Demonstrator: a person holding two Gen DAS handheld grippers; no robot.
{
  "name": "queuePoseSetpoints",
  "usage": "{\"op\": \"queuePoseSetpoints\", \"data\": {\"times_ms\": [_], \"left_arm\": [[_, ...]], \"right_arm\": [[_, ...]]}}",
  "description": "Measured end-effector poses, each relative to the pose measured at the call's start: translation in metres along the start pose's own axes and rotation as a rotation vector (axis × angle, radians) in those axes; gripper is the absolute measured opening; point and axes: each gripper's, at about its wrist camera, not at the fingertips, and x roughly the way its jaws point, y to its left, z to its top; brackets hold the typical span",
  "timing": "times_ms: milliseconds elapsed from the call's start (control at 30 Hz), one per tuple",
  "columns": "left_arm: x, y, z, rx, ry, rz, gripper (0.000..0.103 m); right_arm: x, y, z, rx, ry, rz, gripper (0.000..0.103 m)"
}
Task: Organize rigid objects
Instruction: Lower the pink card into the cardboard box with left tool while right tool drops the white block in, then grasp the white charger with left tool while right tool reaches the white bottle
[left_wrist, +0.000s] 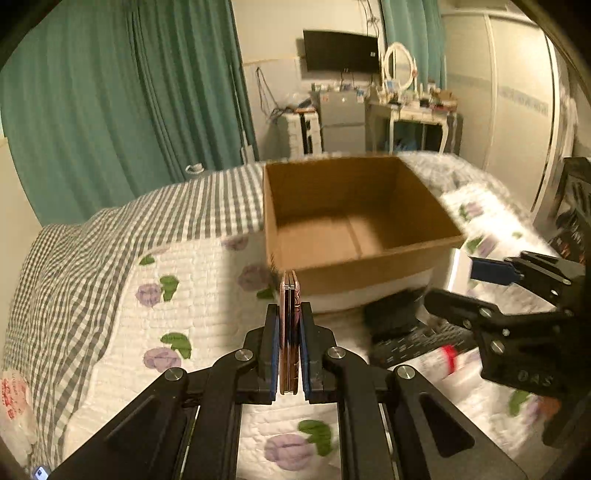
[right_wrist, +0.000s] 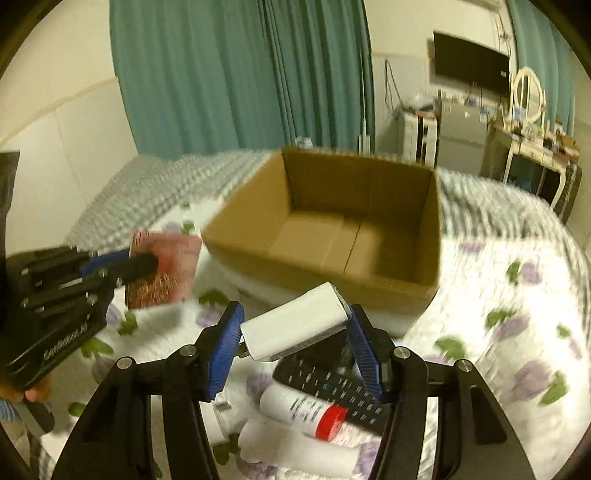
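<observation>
Left gripper (left_wrist: 290, 321) clamps one thin pink book (left_wrist: 289, 332); right gripper (right_wrist: 295, 328) grips one white box (right_wrist: 295, 325). One empty cardboard box (right_wrist: 424, 288), one remote (right_wrist: 332, 387), two white bottles (right_wrist: 295, 406) on bed (right_wrist: 517, 295).

Letters "DAS" on the right gripper (left_wrist: 461, 291); blurred, unreadable white lettering on the left gripper (right_wrist: 147, 264).

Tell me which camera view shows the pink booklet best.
The right wrist view: the pink booklet shows its flat cover there, clamped by the left tongs beside the cardboard box. The left wrist view shows only the booklet's thin edge between the pads.
</observation>
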Motion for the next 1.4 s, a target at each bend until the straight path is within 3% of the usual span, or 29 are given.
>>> {"op": "queuePoseSetpoints", "data": {"times_ms": [233, 433, 700, 933, 1067, 1133, 1200, 1233, 1267, 1400], "left_arm": [[-0.016, -0.005, 0.056, -0.010, -0.100, -0.044, 0.009], [0.039, -0.013, 0.090, -0.016, -0.072, -0.078, 0.009], [0.111, -0.018, 0.079, 0.002, -0.017, -0.097, 0.009], [0.129, -0.012, 0.075, -0.025, 0.003, -0.114, 0.014], [0.121, -0.007, 0.078, -0.059, 0.001, -0.111, 0.033], [0.116, -0.004, 0.077, -0.064, -0.008, -0.105, 0.035], [0.107, -0.003, 0.075, -0.068, -0.013, -0.103, 0.035], [0.102, -0.002, 0.074, -0.072, -0.019, -0.099, 0.040], [0.095, -0.002, 0.073, -0.079, -0.028, -0.091, 0.051], [0.068, -0.005, 0.062, -0.092, -0.048, -0.084, 0.053]], "right_arm": [[-0.021, -0.015, 0.060, -0.045, -0.103, -0.037, 0.057], [0.008, -0.038, 0.097, -0.043, -0.107, -0.060, 0.057], [0.073, -0.070, 0.091, -0.032, -0.006, -0.077, 0.057], [0.097, -0.071, 0.086, -0.035, 0.029, -0.061, 0.057], [0.096, -0.074, 0.085, -0.014, 0.018, -0.057, 0.062], [0.089, -0.075, 0.085, -0.001, -0.011, -0.073, 0.073], [0.076, -0.079, 0.085, 0.024, -0.052, -0.065, 0.076], [0.066, -0.081, 0.085, 0.038, -0.067, -0.063, 0.078], [0.060, -0.081, 0.084, 0.042, -0.076, -0.065, 0.080], [0.023, -0.077, 0.069, 0.039, -0.125, -0.091, 0.087]]}}
